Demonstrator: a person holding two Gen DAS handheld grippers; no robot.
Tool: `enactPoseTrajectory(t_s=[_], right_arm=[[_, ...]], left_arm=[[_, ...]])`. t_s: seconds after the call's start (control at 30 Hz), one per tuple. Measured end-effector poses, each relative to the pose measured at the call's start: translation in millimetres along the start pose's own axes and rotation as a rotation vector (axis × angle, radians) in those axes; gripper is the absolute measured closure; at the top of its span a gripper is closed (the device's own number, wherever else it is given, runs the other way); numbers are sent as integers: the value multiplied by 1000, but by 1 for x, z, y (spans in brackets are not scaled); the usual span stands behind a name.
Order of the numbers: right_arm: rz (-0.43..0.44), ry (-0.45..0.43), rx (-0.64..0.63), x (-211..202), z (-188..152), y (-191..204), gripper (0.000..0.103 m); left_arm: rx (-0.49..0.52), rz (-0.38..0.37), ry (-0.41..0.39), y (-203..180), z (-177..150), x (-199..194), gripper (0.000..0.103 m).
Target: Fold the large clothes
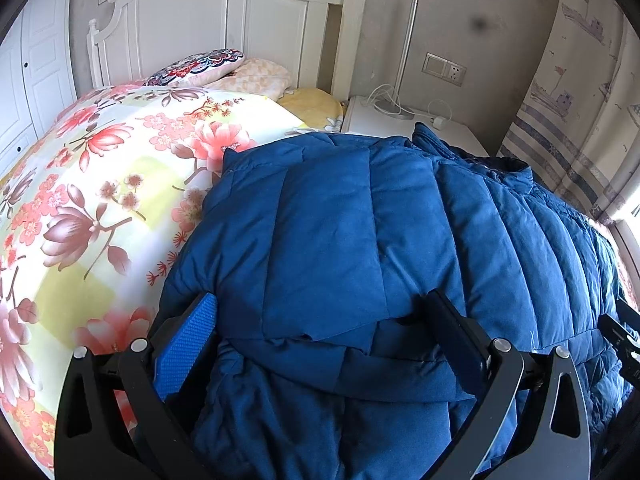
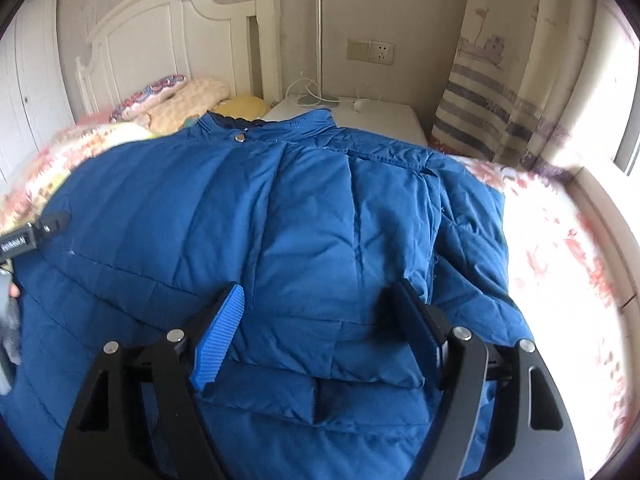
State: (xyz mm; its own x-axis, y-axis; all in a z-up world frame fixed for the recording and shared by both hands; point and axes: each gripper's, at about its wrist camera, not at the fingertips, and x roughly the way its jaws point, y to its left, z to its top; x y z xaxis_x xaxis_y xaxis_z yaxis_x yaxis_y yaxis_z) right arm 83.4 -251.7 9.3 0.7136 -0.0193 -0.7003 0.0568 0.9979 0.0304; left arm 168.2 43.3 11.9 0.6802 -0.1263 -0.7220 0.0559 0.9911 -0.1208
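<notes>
Both sleeves are folded in on the blue jacket (image 2: 304,216); the left gripper (image 1: 324,312) and right gripper (image 2: 316,300) are held apart above them, so the hem is judged the next grasp.

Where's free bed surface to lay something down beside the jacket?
Free: floral quilt left of the blue jacket, up to the pillows; a narrower quilt strip between jacket and window side. Crowded: the nightstand, with lamp base and cables.
</notes>
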Motion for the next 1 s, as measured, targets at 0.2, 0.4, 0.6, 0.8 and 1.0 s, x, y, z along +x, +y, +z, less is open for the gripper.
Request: enactPoseTrajectory(t_s=[0.2, 0.4, 0.6, 0.8, 1.0], right_arm=[[35, 25, 37, -15, 2, -7, 28], [133, -20, 32, -91, -29, -2, 23], [36, 165, -145, -53, -73, 37, 21], [15, 128, -135, -95, -78, 29, 21], [1, 152, -106, -98, -116, 4, 16]], left_arm=[[-38, -10, 96, 7, 1, -12, 4], [56, -101, 42, -16, -41, -78, 4], [244, -47, 155, -59, -95, -53, 4], [167, -44, 106, -29, -97, -90, 4], [67, -10, 132, 25, -120, -97, 4]])
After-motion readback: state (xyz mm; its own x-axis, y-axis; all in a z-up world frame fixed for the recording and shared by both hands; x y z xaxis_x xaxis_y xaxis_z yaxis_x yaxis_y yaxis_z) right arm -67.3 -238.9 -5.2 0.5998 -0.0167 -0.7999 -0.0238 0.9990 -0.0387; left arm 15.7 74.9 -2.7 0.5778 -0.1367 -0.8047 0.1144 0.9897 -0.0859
